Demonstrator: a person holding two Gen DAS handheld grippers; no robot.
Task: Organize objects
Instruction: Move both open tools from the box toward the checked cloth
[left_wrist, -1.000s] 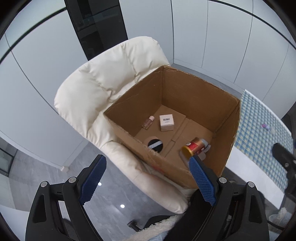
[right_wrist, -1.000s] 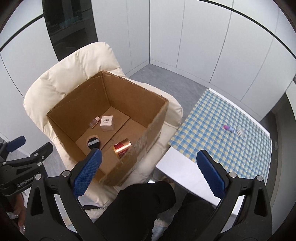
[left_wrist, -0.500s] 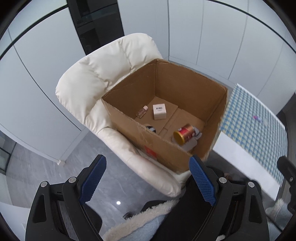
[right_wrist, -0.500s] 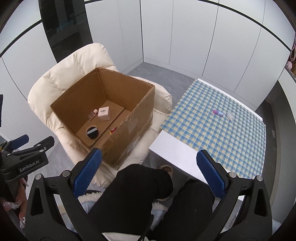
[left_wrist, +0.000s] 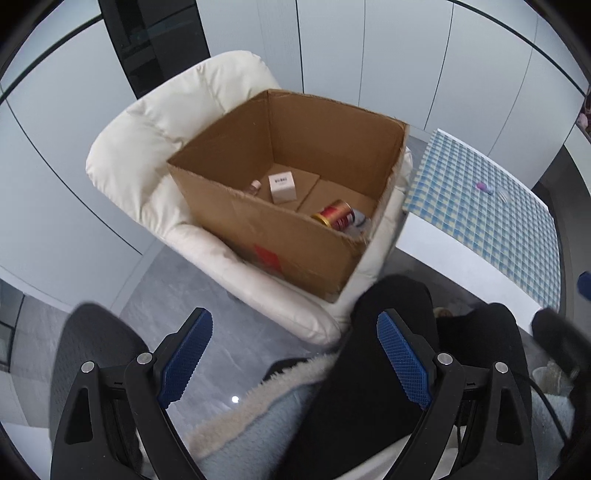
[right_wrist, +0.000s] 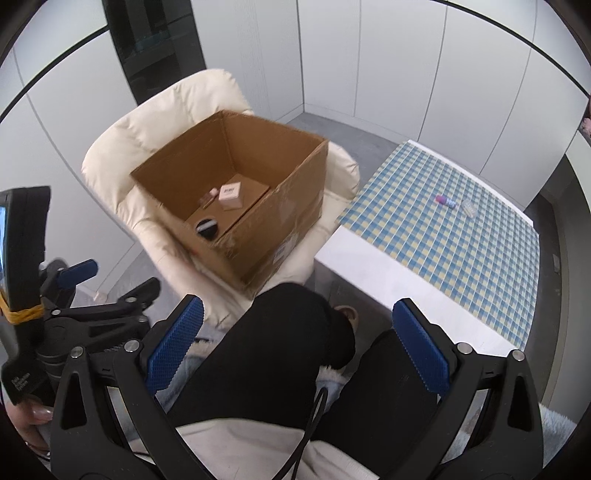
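Note:
An open cardboard box rests on a cream armchair. Inside lie a red and gold can, a small pale carton, a little bottle and a black round compact. On the checked table lie a small purple item and a clear piece. My left gripper is open, well back from the box, over the person's lap. My right gripper is open too, with nothing between its fingers.
The person's black-clad legs and a fleecy pale-blue garment fill the near foreground. The left gripper's body shows at the right wrist view's left edge. Grey floor lies beside the chair; white wall panels and a dark doorway stand behind.
Both grippers have drawn back from the box, which now looks smaller and farther. The lap and legs have come into the foreground. Both stayed open and empty.

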